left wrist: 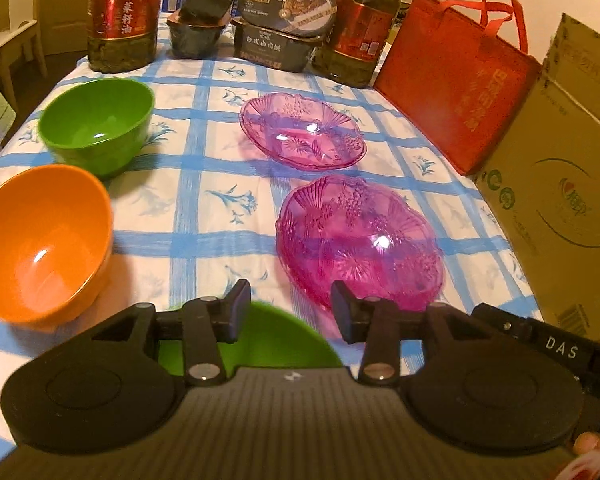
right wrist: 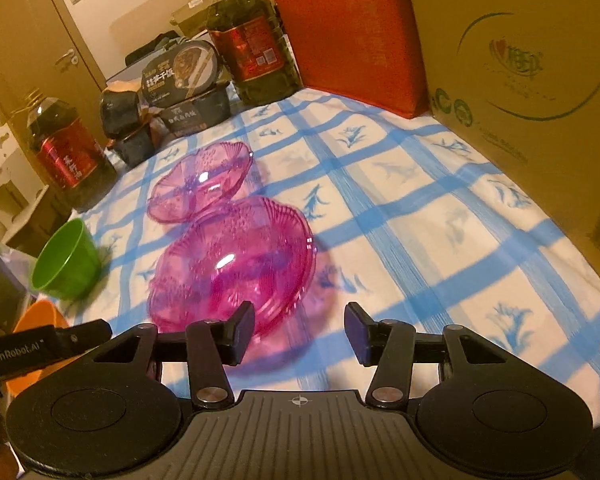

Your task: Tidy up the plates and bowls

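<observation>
Evidently half done: near pink plate [right wrist: 232, 268] looks stacked, perhaps; far plate [left wrist: 300, 132], green bowl [left wrist: 96, 120], orange bowl [left wrist: 44, 236] sit apart. Left gripper [left wrist: 290, 308] and right gripper [right wrist: 298, 332] gape empty.

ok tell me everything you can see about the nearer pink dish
The nearer pink dish is see-through magenta, plastic by its look, with a scalloped rim and moulded fan and grape patterns. It sits upright and empty on the blue-checked tablecloth, in front of a paler pink dish. Nothing grips it.
</observation>
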Motion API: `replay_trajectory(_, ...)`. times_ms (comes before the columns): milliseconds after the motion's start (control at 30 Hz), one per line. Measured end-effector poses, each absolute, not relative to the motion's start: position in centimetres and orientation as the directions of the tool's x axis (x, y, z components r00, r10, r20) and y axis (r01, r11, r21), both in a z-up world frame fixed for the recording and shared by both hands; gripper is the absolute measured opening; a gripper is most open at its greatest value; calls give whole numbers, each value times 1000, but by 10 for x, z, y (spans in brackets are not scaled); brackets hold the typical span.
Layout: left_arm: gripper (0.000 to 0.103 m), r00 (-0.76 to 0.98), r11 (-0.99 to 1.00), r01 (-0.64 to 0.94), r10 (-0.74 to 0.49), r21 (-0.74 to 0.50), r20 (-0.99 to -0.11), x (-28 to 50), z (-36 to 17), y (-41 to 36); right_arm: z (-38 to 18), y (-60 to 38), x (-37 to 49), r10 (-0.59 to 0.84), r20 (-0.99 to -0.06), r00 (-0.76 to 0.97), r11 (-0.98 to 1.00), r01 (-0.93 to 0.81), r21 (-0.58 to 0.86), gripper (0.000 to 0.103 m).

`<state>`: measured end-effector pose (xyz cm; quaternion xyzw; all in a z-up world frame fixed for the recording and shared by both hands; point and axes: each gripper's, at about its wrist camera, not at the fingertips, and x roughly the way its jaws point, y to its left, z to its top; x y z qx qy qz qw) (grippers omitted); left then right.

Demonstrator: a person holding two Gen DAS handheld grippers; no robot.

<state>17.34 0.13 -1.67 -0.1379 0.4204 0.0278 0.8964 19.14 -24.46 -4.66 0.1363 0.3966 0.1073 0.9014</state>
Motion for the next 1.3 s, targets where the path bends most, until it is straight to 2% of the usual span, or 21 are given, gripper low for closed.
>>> replay_trajectory(533, 46, 685, 956, -187, -40, -228, -728, 94, 12, 10, -27, -223, 126, 323, -698, 640, 945, -183, 270, 60)
replay_trajectory(900, 48, 692, 948, -224, -9, -227, -722, 62, 16, 24, -21, -206, 109, 355, -686, 635, 935, -238, 264, 61)
replay_trajectory(1300, 48, 691, 948, -221, -13, -228, -722, 63, 16, 25, -22, -205, 107, 354, -688, 634, 935, -232, 267, 62)
